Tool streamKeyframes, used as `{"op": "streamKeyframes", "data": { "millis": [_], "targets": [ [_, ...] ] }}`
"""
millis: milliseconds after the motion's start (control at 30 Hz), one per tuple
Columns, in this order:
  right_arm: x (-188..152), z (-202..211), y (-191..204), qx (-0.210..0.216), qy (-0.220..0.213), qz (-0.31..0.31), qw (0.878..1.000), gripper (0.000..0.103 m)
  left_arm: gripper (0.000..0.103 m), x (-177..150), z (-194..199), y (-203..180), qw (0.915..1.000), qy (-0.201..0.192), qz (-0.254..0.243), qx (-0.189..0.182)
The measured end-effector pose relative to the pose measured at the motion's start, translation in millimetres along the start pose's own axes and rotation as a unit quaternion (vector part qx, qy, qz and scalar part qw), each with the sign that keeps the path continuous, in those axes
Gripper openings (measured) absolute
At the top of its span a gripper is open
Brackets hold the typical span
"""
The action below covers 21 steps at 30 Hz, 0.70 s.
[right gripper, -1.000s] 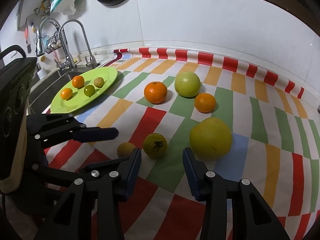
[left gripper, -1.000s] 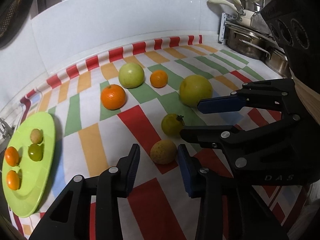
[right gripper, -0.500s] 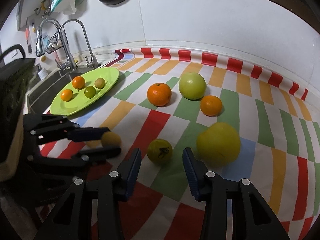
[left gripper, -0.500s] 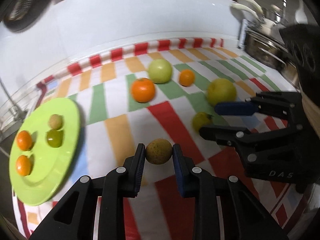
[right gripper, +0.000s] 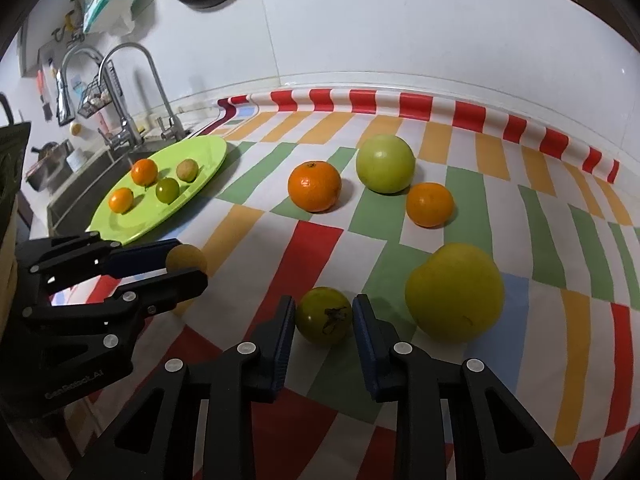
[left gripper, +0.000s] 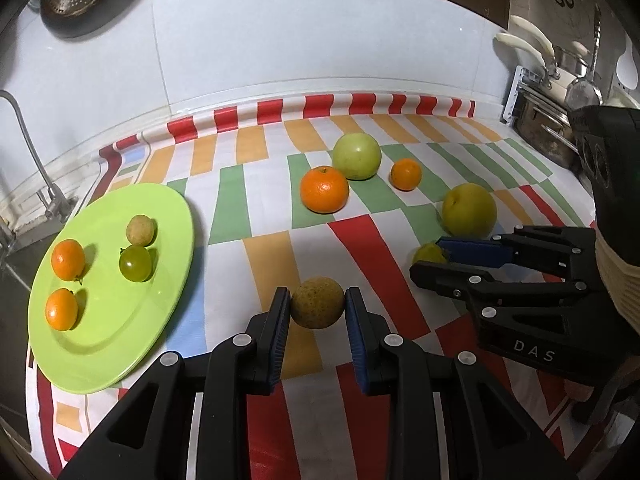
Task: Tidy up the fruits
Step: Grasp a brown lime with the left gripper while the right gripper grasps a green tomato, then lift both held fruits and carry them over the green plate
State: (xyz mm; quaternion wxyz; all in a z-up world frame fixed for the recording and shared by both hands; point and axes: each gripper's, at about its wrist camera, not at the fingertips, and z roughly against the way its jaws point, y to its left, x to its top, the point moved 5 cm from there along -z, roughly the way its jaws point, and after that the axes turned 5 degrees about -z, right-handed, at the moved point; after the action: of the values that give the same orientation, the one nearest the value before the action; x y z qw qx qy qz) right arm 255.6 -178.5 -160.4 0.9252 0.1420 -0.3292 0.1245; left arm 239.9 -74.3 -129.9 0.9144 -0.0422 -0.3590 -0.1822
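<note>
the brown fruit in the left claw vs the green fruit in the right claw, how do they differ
The brown fruit is dull tan and speckled; the green fruit is glossy with a dark blemish. The brown fruit appears lifted off the cloth; the green one still sits on it. Both are small, round and pinched between claw pads.

Right gripper [right gripper: 324, 316], bottom centre of frame, is clamped on a small green fruit [right gripper: 323, 315] with a dark blemish. Left gripper [right gripper: 184, 266], lower left, grips a brownish fruit [right gripper: 186, 258]. Green plate [right gripper: 120, 224], centre left, carries four small fruits. A large yellow fruit [right gripper: 454, 292] sits right of centre on the striped cloth [right gripper: 520, 208].
</note>
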Motion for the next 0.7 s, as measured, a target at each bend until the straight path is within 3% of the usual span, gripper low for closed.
{"op": "streamKeyframes", "data": {
  "millis": [367,700],
  "targets": [
    [7,31,11,-0.013,-0.035,-0.014,0.999,0.03,0.028,5,28,8,0.9993,-0.036,0.007,-0.001],
    [16,61,45,-0.015,-0.078,-0.017,0.997,0.03,0.028,4,67,31,0.9974,-0.07,0.015,0.008]
  ]
}}
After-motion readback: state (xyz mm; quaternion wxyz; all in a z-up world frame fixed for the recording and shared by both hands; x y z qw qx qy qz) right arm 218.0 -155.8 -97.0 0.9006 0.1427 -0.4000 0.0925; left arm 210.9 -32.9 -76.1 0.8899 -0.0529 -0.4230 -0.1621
